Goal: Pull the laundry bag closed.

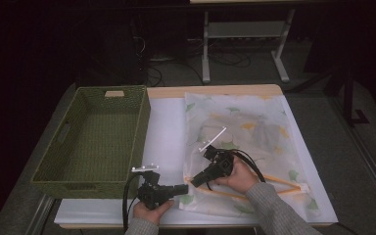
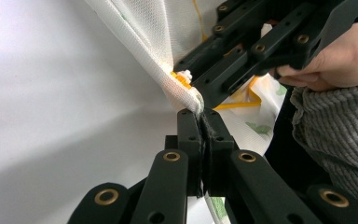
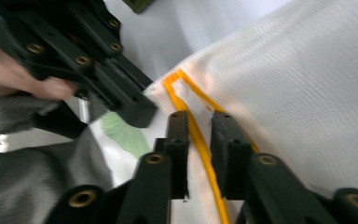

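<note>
Mesh laundry bag [image 1: 245,142]: white netting with a green and yellow leaf print and an orange zipper [image 1: 254,188]. It lies flat at centre-right of the high view, on a white sheet [image 1: 166,132] that covers the table; a folded garment shows faintly through the mesh, though the view is too dim to tell what kind.

Left gripper [image 1: 180,189]: lower centre of the high view, held level at the bag's near left corner. In the left gripper view [image 2: 200,114] its jaws are pressed together on a pinch of the mesh corner, just beside the orange zipper end [image 2: 179,79].

Right gripper [image 1: 194,183]: just right of the left one, angled down toward the same corner. In the right gripper view [image 3: 198,128] its jaws stand a narrow way apart, astride the orange zipper tape [image 3: 205,154]; the pads appear not to press on it.

Woven basket [image 1: 95,142]: olive green, rectangular, at centre-left of the high view, just beside the sheet's left edge.
</note>
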### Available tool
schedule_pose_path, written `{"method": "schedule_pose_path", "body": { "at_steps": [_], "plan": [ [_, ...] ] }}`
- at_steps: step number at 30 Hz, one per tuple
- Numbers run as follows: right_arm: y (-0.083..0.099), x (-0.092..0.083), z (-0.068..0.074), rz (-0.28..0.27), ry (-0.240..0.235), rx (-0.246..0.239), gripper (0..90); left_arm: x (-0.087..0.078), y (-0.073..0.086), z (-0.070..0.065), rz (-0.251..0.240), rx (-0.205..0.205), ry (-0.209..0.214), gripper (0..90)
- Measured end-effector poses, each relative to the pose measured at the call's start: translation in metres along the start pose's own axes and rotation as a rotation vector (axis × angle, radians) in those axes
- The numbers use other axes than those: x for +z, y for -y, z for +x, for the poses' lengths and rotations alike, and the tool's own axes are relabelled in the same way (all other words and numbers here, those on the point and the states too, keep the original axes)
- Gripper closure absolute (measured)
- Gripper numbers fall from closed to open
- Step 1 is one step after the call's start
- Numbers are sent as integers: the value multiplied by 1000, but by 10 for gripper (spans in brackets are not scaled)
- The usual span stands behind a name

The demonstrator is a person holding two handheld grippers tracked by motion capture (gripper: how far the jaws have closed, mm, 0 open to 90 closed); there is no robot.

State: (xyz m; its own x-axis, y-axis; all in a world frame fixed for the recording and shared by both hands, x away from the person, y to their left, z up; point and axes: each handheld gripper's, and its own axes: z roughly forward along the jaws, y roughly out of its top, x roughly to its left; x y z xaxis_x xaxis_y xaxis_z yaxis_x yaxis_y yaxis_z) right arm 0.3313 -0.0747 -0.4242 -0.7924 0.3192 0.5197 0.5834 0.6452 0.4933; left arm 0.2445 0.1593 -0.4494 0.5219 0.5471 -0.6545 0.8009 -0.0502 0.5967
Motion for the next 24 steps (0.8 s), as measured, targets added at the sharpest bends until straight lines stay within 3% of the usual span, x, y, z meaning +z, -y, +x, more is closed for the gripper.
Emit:
{"method": "schedule_pose_path", "body": {
  "at_steps": [8, 14, 19, 24],
  "plan": [
    [0, 0, 1, -19, 11, -7, 803, 2, 3, 1, 13, -9, -9, 874],
    [1, -3, -1, -51, -15, 23, 772, 3, 6, 3, 29, -16, -19, 874],
    [0, -2, -2, -27, 2, 38, 770, 4, 6, 2, 21, -9, -18, 875],
    [2, 0, -5, -33, -16, 57, 742, 3, 5, 2, 15, -3, -15, 876]
  ]
}}
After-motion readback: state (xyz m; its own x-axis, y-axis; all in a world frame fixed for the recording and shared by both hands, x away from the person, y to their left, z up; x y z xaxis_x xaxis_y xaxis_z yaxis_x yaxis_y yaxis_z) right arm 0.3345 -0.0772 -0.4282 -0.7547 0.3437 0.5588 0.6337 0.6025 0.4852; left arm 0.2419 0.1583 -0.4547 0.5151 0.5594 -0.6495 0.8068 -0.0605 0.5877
